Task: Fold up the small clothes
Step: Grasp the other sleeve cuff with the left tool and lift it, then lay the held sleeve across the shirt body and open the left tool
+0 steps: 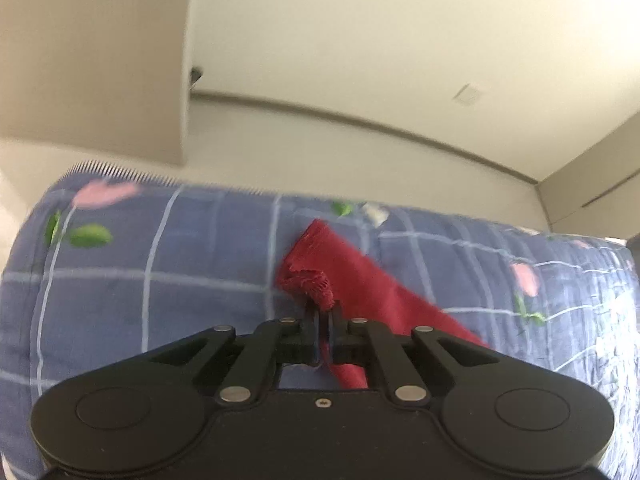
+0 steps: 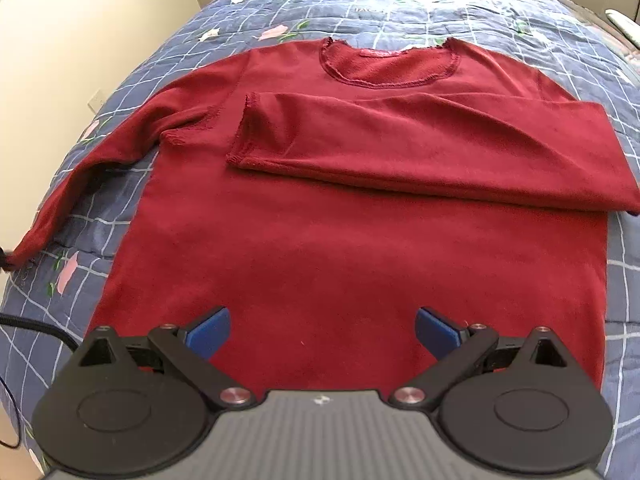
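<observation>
A dark red long-sleeved sweater (image 2: 340, 240) lies flat on the bed, neck away from me. Its right sleeve (image 2: 420, 152) is folded across the chest. Its left sleeve (image 2: 100, 152) stretches out to the left, lifted at the cuff. My left gripper (image 1: 323, 312) is shut on that cuff (image 1: 312, 280), and the sleeve (image 1: 376, 292) runs back to the right; the gripper's tip shows at the left edge of the right wrist view (image 2: 5, 260). My right gripper (image 2: 323, 332) is open and empty above the sweater's lower hem, its blue pads (image 2: 210, 336) wide apart.
The bed has a blue checked quilt (image 2: 120, 92) with pink flowers. A cream wall (image 2: 80, 20) runs along the bed's left side. A black cable (image 2: 36, 326) lies over the quilt's left edge. A white object (image 2: 624, 26) lies at the far right.
</observation>
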Motion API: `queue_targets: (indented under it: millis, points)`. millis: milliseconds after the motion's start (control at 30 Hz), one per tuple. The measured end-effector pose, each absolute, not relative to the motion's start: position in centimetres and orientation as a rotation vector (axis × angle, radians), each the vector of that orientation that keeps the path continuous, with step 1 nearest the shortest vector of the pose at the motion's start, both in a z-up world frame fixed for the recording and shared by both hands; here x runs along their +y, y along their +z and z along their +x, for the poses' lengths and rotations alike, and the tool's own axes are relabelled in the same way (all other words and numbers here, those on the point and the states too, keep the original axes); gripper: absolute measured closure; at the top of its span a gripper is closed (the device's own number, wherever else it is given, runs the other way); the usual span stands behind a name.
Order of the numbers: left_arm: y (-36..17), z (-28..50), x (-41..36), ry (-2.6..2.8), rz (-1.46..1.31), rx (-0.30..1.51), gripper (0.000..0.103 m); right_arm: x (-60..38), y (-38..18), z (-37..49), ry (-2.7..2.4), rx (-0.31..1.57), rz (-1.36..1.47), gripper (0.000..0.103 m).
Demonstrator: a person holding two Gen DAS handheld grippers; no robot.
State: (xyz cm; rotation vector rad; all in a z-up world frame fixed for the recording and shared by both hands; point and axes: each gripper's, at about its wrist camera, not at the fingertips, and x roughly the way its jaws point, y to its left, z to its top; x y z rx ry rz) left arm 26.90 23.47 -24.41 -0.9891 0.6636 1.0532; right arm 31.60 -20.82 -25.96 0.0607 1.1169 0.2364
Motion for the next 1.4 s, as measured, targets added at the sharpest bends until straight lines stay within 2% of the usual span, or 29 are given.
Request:
queue_targets:
  millis: [200,467,633,833,1100,1400]
  points:
    - [-18.6,29.9,24.8,0.906,-0.722,0.529,0.100,-21.5,-25.9,31.5,0.220,1.109,0.099,0.002]
    - [-10.2,38.3,26.2,0.656,-0.483,0.332,0.100,-22.2,-25.8,31.3,0.198,1.094,0.145,0.002]
    - [-7.7,41.5,21.8,0.450,-0.435,0.302,0.100,-22.9,-25.5,31.1,0.179,1.066,0.161,0.002]
    - [-6.2,42.4,12.6,0.159,-0.429,0.302,0.100,-25.4,-24.8,30.9,0.098,1.026,0.177,0.002]
    - [-8.8,44.1,-1.1,-0.164,-0.341,0.394,0.100,-30.9,-23.9,30.0,-0.041,0.985,0.179,0.002]
    - [-17.4,44.0,-9.6,-0.323,-0.323,0.583,0.100,-36.2,-24.6,27.9,-0.173,1.001,0.192,0.002]
